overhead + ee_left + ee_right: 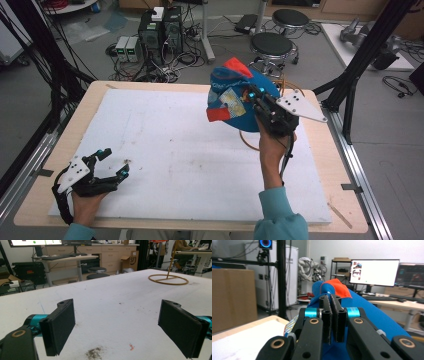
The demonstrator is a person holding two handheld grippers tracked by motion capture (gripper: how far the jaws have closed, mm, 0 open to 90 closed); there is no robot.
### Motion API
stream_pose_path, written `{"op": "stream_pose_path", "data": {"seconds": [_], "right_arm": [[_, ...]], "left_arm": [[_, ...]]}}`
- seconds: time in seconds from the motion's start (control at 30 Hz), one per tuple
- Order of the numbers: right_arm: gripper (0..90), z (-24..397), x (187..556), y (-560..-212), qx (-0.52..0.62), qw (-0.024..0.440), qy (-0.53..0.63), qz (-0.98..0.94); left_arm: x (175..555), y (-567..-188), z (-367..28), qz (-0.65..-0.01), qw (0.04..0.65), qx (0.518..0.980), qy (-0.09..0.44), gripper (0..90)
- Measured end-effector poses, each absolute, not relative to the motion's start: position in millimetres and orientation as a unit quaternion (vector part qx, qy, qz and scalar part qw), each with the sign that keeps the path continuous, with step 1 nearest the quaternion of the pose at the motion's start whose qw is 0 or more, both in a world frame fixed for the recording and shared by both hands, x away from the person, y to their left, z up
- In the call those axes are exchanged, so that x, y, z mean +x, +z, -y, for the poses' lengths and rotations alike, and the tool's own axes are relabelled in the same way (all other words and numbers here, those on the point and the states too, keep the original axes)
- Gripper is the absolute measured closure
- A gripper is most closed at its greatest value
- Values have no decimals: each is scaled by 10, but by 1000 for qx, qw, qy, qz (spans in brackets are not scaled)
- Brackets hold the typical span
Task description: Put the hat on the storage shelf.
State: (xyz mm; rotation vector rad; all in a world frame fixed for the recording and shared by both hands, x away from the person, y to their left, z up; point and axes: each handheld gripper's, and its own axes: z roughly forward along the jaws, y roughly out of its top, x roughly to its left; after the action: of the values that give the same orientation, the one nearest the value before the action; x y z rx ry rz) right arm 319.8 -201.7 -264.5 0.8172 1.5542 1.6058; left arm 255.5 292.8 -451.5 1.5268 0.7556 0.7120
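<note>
The right claw [251, 96] is clamped on a blue fabric cap with red and patterned patches [235, 95], holding it lifted above the desk [320, 150] at about two o'clock in the high view. In the right gripper view the two black pads [327, 317] stand nearly together, with a thin fold of the blue cloth [372, 315] pinched between them and the red patch rising just past their tips. Under the cap, a thin brown wire ring stand [248, 139] rests on the white pad [165, 150] that covers the desk; in the left gripper view it lies at about one o'clock [168, 279], well apart from that claw.

The left claw [114, 163] sits at about eight o'clock in the high view, low over the white pad, its jaws spread wide with nothing between them. A small smear of dark dirt [94, 353] lies on the pad just in front of it
</note>
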Motion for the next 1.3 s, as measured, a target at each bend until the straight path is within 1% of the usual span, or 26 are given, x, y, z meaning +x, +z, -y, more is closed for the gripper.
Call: {"op": "stream_pose_path", "data": {"seconds": [0.1, 0.3, 0.53, 0.7, 1.3], "right_arm": [[881, 2083, 3200, -2587, 322, 383, 623, -601], [881, 2351, 3229, -2418, 341, 408, 618, -579], [881, 2606, 3236, -2376, 371, 429, 602, -562], [881, 2727, 3258, -2400, 387, 432, 593, -558], [881, 2795, 3465, -2467, 419, 429, 575, -557]], "left_arm": [[2556, -4516, -2928, -328, 604, 659, 307, 142], [2555, -4516, -2928, -328, 603, 659, 308, 143], [2555, -4515, -2926, -327, 603, 659, 308, 142], [2555, -4516, -2926, -326, 602, 661, 309, 143], [2550, -4515, -2921, -325, 600, 662, 310, 144]]}}
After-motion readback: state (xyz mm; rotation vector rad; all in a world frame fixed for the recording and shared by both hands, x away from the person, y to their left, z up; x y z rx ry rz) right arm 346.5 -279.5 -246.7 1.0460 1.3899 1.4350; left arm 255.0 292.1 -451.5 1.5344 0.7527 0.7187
